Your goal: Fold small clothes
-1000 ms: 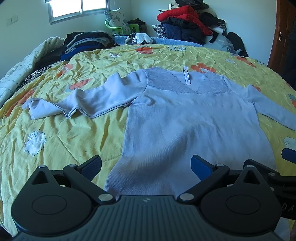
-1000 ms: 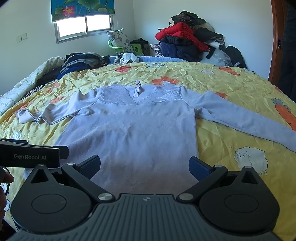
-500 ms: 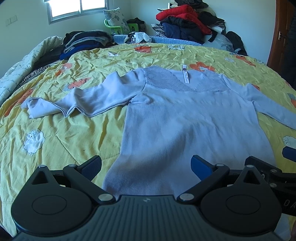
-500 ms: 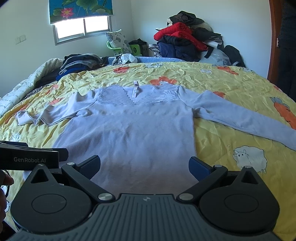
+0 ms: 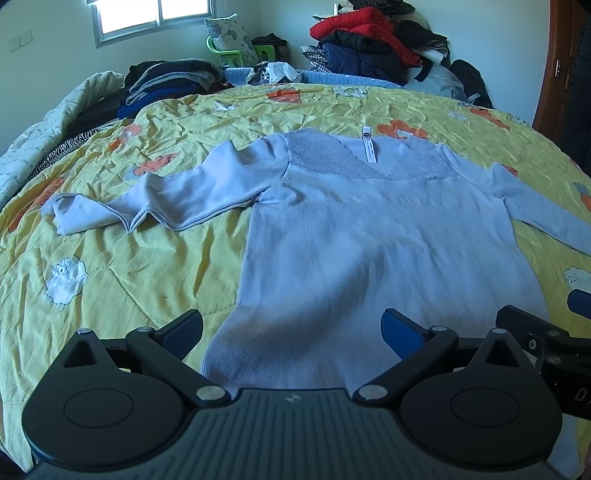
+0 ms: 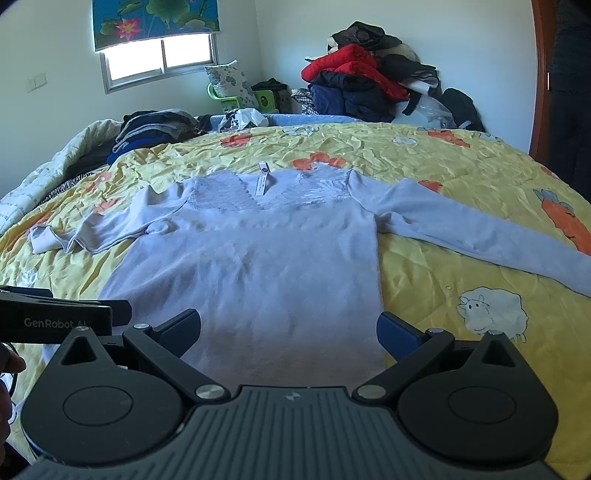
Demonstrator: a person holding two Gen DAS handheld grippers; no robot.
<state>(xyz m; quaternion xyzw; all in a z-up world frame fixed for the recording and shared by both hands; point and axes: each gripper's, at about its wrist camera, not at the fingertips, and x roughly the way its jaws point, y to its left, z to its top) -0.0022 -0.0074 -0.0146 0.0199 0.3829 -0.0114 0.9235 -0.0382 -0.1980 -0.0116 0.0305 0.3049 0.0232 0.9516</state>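
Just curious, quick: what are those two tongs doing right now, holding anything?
Left tongs: open, holding nothing, above the hem of the pale blue top.
Right tongs: open, holding nothing, above the same hem.

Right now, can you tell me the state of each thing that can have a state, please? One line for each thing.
Left gripper: open, holding nothing, above the top's hem.
Right gripper: open, holding nothing, above the hem.
Light blue top: spread flat on the bed, unfolded.
Its left sleeve: out to the side, rumpled, end bunched.
Its right sleeve: stretched out straight.
Neck tag: showing, lying flat.
Yellow bedspread: wrinkled.
Window blind: partly lowered.
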